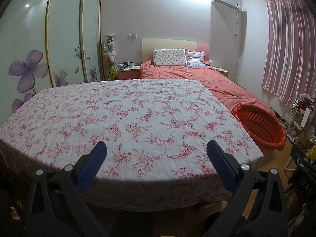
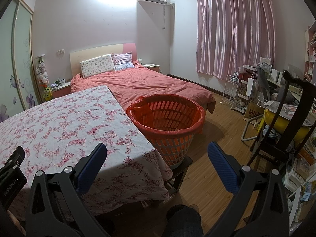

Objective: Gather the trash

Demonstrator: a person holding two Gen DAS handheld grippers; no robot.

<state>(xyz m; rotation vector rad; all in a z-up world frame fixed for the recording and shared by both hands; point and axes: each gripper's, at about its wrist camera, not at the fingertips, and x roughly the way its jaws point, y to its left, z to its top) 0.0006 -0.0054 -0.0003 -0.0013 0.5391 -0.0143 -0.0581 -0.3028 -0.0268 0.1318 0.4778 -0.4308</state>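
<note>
A slatted basket lined with an orange-red bag stands on a low stool just right of the table; it also shows in the left wrist view. The table wears a white cloth with pink flowers, and I see no trash on it. My left gripper is open and empty above the table's near edge. My right gripper is open and empty above the table's near right corner, in front of the basket. The left gripper's body shows at the left edge of the right wrist view.
A bed with a coral cover lies behind the table and basket. A dark wooden chair and cluttered shelves stand on the right. Wood floor lies between basket and chair. A wardrobe lines the left wall.
</note>
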